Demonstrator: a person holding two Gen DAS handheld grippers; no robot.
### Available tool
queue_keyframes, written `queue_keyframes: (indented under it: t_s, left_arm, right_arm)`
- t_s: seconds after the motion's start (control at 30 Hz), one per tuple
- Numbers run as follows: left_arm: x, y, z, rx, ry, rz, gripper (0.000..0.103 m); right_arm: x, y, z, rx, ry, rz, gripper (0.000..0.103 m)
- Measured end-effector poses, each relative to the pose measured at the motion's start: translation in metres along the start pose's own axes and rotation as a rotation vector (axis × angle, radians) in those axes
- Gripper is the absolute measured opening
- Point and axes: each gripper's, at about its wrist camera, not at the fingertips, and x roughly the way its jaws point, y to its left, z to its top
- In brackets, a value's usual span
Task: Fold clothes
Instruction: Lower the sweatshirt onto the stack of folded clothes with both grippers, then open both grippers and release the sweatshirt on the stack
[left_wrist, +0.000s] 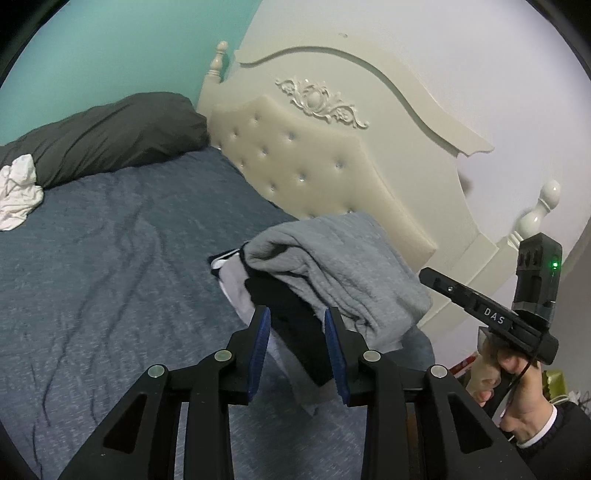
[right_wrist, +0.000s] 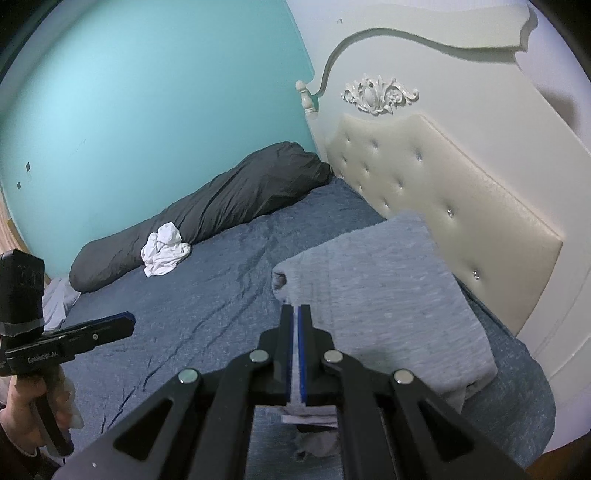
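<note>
A: Where is the clothing?

B: A light grey knitted fleece garment (right_wrist: 384, 295), folded over with black and white fabric inside, sits in the lower right of both views. It is lifted at its near edge over the bed with the blue-grey textured cover (right_wrist: 207, 295), just beside the cream tufted padded headboard (right_wrist: 443, 206).

A: What are the grippers doing?

B: In the right wrist view, the right hand-held gripper (right_wrist: 296, 314) at lower centre is closed tight, its blue pads pinching a thin white and grey edge of the garment. In the left wrist view, the left hand-held gripper (left_wrist: 297, 321) stands partly apart, with a black fold of the garment between its blue pads. I cannot tell whether the pads press on it.

A: Anything else on the bed?

B: A long dark grey pillow (left_wrist: 107, 136) lies along the turquoise wall (right_wrist: 147, 92) at the upper left, and a crumpled white cloth (right_wrist: 164, 249) rests against it. A person's hand (left_wrist: 517, 391), in a dark sleeve with a white cuff, holds the right gripper's handle at the lower right of the left wrist view.
</note>
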Motion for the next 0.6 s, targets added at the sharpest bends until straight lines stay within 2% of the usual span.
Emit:
queue_keyframes:
  t_s: [0.2,0.4,0.5,0.6]
  left_arm:
    - [-0.027,0.009,-0.004,-0.010,-0.018,0.024,0.041]
    - [-0.051,0.006,-0.013,0.002,-0.031,0.018,0.044]
    - [-0.062,0.004,-0.019,0.009,-0.037,0.020,0.049]
    - [-0.074,0.002,-0.024,0.015,-0.045,0.021,0.057]
  right_arm:
    - [-0.009,0.023,-0.003,0.018,0.009,-0.050,0.002]
    - [-0.028,0.041,-0.019,0.039,0.014,-0.054,0.003]
    - [-0.037,0.049,-0.029,0.053,0.022,-0.070,0.006]
    - [-0.046,0.059,-0.039,0.041,0.029,-0.090,0.015]
